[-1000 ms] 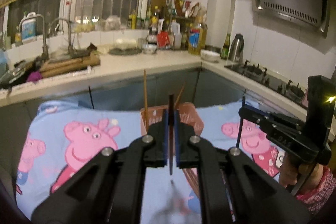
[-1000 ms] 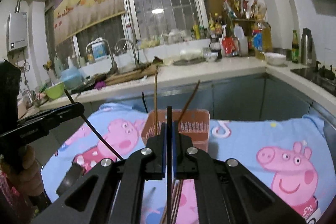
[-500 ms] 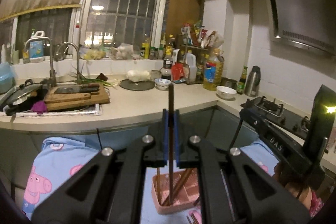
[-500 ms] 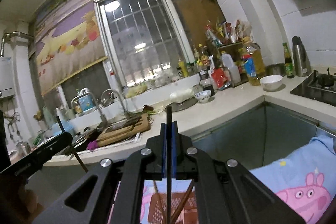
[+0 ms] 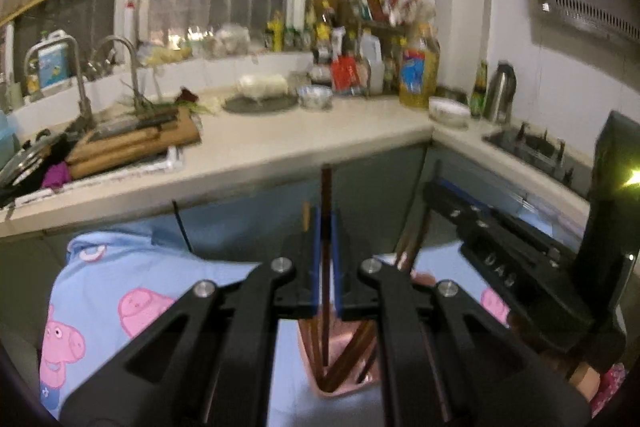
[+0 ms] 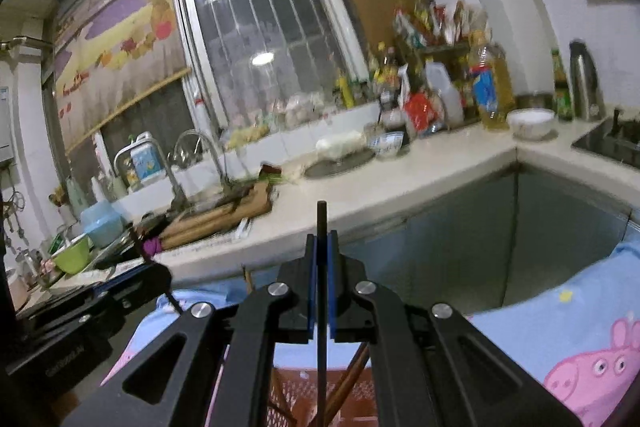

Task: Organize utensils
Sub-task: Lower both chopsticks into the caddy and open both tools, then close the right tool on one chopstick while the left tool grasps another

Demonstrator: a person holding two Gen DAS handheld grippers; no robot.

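Note:
My left gripper (image 5: 326, 227) is shut on a brown chopstick (image 5: 326, 187) held upright, its lower end inside the pink utensil basket (image 5: 340, 385) just below. Other brown chopsticks (image 5: 352, 351) lean in the basket. My right gripper (image 6: 321, 247) is shut on a black chopstick (image 6: 321, 223), also upright, above the same basket (image 6: 296, 399). The right gripper shows at the right in the left wrist view (image 5: 516, 267); the left gripper body shows at the lower left in the right wrist view (image 6: 80, 315).
The basket stands on a blue cartoon-pig cloth (image 5: 132, 291). Behind runs an L-shaped kitchen counter (image 5: 280, 143) with a sink, cutting boards (image 5: 132, 139), bottles, bowls and a kettle (image 5: 500, 91). A stove (image 5: 532, 147) is at the right.
Both grippers have tilted back down a little from half a second ago. The basket and cloth fill more of the lower views. Both chopsticks stay gripped.

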